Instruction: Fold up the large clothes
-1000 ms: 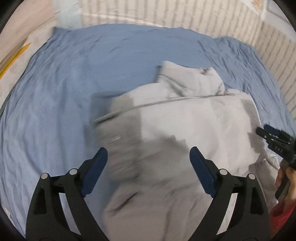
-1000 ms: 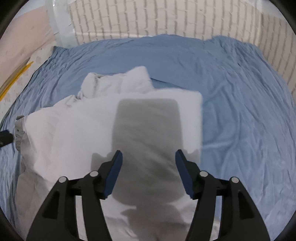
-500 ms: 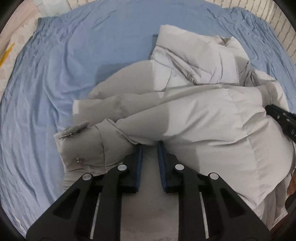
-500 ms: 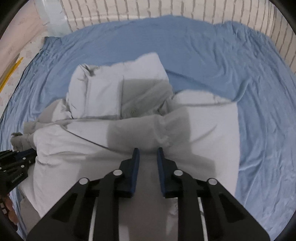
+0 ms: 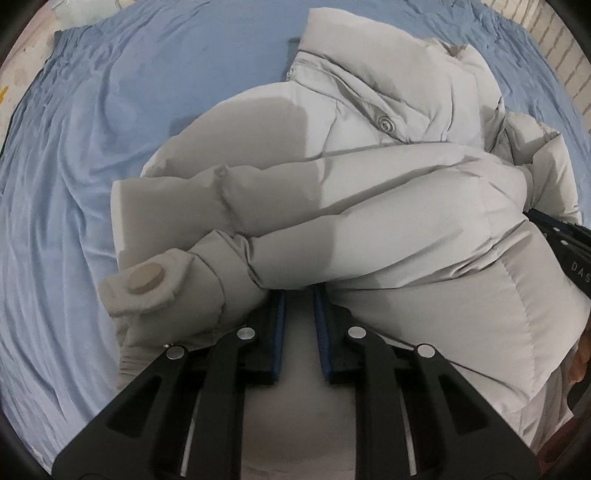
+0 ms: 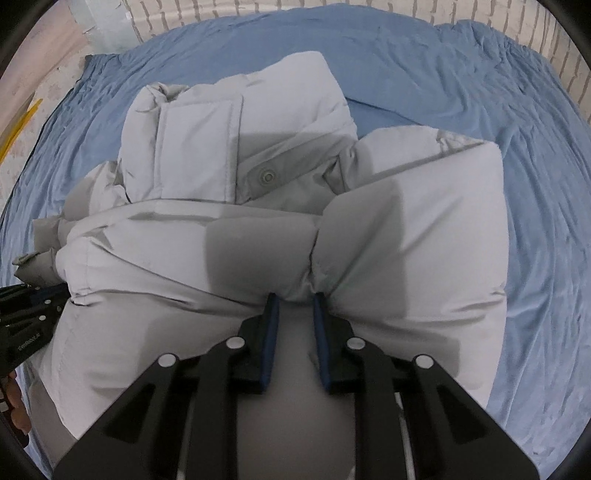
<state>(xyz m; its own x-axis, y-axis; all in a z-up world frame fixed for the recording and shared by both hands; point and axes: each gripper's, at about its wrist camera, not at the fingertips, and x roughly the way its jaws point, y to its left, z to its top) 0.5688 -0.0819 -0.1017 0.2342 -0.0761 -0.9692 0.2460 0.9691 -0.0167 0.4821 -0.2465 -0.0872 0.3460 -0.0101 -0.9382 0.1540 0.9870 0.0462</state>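
A pale grey puffer jacket (image 5: 406, 229) lies on a blue bed sheet (image 5: 66, 177), its sleeves folded across the body and its collar at the far end. My left gripper (image 5: 298, 295) is shut on the jacket's near edge beside a cuff with a round button (image 5: 146, 281). In the right wrist view the jacket (image 6: 229, 266) fills the middle, and my right gripper (image 6: 294, 300) is shut on a fold of its near edge. Each gripper shows at the edge of the other's view, the right one (image 5: 565, 247) and the left one (image 6: 29, 314).
The blue sheet (image 6: 480, 92) covers the bed all around the jacket. A pale brick-pattern wall (image 6: 535, 33) runs behind the bed. Light flooring and a yellow strip (image 6: 18, 122) lie off the sheet's left edge.
Both grippers went from wide open above the jacket to shut on its near edge, and both have moved closer to it. The jacket now bulges up in front of them.
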